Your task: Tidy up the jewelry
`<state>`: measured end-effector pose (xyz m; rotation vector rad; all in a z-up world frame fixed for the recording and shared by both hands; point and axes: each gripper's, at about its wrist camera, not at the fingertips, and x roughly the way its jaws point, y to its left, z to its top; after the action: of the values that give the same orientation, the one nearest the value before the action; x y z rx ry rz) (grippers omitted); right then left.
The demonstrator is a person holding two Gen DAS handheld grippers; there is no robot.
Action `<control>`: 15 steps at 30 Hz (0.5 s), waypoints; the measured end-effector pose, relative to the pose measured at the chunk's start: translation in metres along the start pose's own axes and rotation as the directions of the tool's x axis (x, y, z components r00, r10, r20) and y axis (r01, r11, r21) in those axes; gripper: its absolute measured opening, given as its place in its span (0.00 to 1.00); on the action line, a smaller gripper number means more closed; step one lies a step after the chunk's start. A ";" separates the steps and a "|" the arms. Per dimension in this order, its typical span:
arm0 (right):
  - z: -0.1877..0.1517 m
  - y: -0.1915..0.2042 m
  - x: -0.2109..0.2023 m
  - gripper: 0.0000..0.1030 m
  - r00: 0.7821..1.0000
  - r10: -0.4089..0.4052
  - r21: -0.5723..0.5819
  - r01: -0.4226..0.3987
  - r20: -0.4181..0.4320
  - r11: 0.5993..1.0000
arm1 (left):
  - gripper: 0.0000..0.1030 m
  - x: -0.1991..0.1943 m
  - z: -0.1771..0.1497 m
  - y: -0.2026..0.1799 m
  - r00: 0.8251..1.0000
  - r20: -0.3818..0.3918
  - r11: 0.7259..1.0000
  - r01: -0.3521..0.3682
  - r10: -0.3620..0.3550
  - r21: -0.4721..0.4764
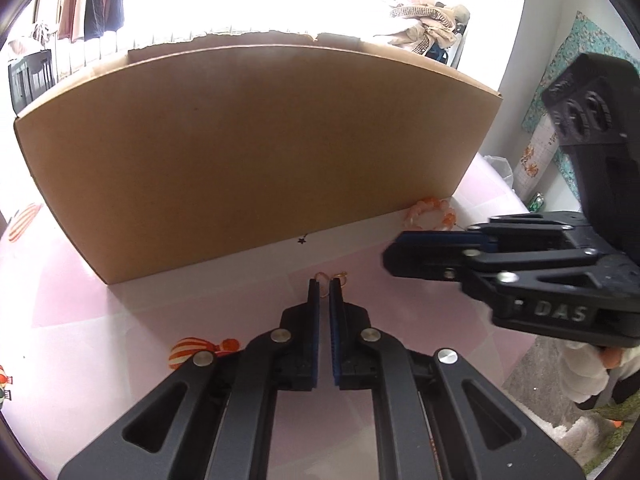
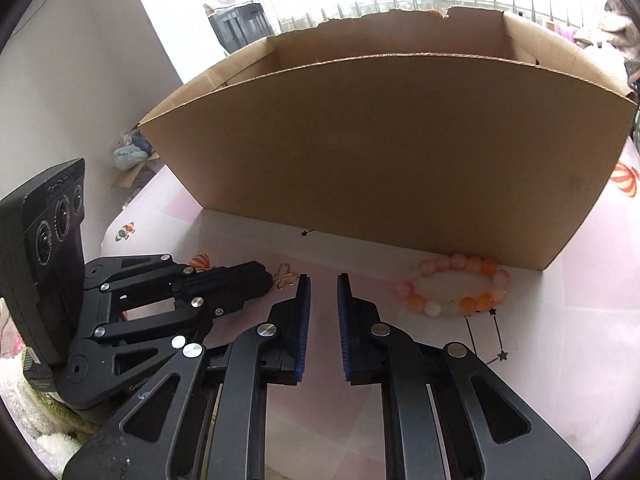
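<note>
The left gripper [image 1: 325, 286] is nearly closed on a small gold butterfly earring [image 2: 286, 276], which sticks out at its tips in front of the cardboard box [image 2: 392, 160]. The right gripper [image 2: 323, 282] has its fingers apart and holds nothing. Farther, a pink and orange bead bracelet [image 2: 456, 285] lies at the foot of the box, beside a thin black star chain [image 2: 486, 336]. I judge that most sorting remains; the inside of the box is hidden.

On the surface [image 2: 580, 320] ahead of me stood a cardboard box [image 2: 380, 152]. A bead bracelet [image 2: 456, 290] lay just before its front wall, toward the right end. A butterfly charm [image 2: 286, 276] lay left of the bracelet, well apart, at my left gripper [image 1: 325, 286] tips.
</note>
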<state>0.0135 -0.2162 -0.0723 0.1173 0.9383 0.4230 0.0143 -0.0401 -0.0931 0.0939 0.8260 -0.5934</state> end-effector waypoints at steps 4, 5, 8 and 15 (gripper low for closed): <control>-0.001 -0.003 0.010 0.09 0.999 0.044 0.020 -0.043 -0.025 0.999 | 0.04 0.004 0.000 -0.001 0.999 -0.005 0.999 0.046 -0.046 -0.015; -0.002 -0.001 0.010 0.09 0.998 0.055 0.021 -0.054 -0.028 0.998 | 0.04 0.004 -0.001 -0.001 0.998 -0.005 0.998 0.061 -0.061 -0.021; -0.001 -0.003 0.009 0.09 0.997 0.069 0.025 -0.069 -0.031 0.997 | 0.04 0.005 -0.002 -0.003 0.995 0.001 0.995 0.101 -0.101 -0.021; -0.002 -0.012 -0.007 0.10 0.998 0.057 0.054 -0.056 -0.010 0.997 | 0.16 -0.007 0.001 -0.010 0.998 0.022 0.997 0.049 -0.050 0.060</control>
<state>0.0119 -0.2304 -0.0720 0.1908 0.9600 0.4512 0.0056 -0.0457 -0.0864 0.1213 0.7898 -0.6651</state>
